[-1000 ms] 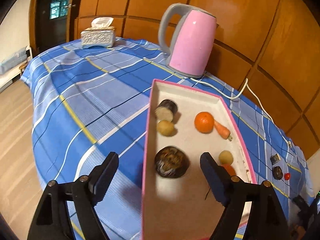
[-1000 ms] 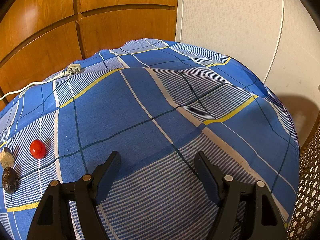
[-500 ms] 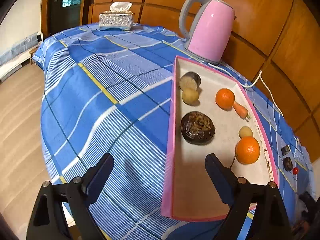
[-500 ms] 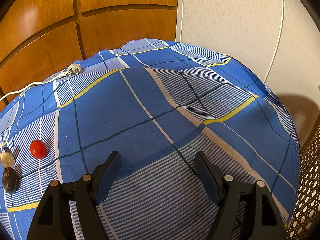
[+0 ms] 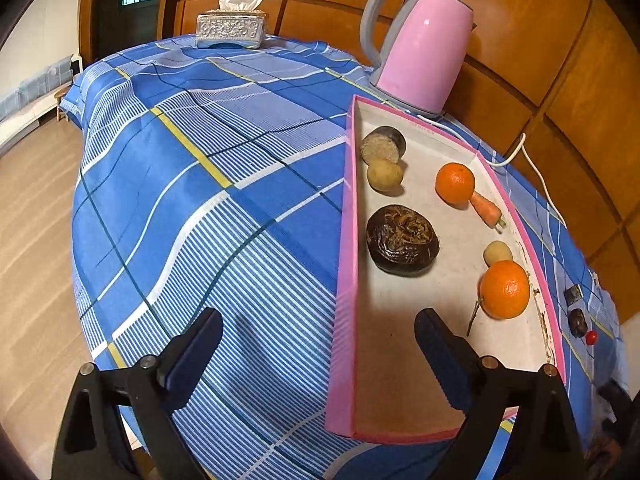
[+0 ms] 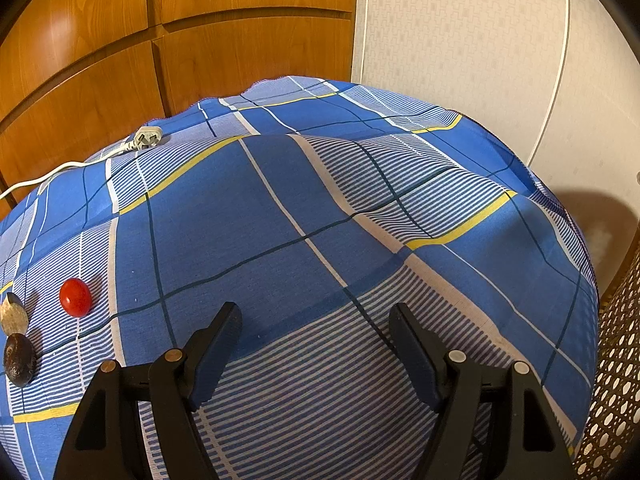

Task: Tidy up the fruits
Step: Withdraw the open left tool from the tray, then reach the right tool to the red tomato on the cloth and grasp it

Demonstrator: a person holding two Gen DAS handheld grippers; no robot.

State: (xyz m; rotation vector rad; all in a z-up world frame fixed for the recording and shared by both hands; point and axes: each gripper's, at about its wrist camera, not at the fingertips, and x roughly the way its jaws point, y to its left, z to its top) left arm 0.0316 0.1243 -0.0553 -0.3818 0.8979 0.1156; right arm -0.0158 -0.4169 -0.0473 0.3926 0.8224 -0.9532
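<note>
A pink-rimmed tray (image 5: 345, 264) lies on the blue plaid tablecloth. It holds two oranges (image 5: 505, 289) (image 5: 455, 183), a dark round fruit (image 5: 402, 240), a carrot (image 5: 486, 210), two small yellow fruits (image 5: 385, 175) and a halved dark fruit (image 5: 383, 146). My left gripper (image 5: 318, 342) is open and empty above the tray's near left corner. My right gripper (image 6: 316, 328) is open and empty over bare cloth. A red cherry tomato (image 6: 75, 297), a dark fruit (image 6: 17, 359) and a pale piece (image 6: 13, 314) lie to its left.
A pink kettle (image 5: 420, 40) stands behind the tray, its white cord and plug (image 6: 148, 137) trailing along the wooden wall. A tissue box (image 5: 232, 28) sits at the far end. A woven basket (image 6: 616, 380) stands off the table's right edge.
My left gripper has pulled back and up from the tray, leaving the dark round fruit lying in it. The right gripper has not moved.
</note>
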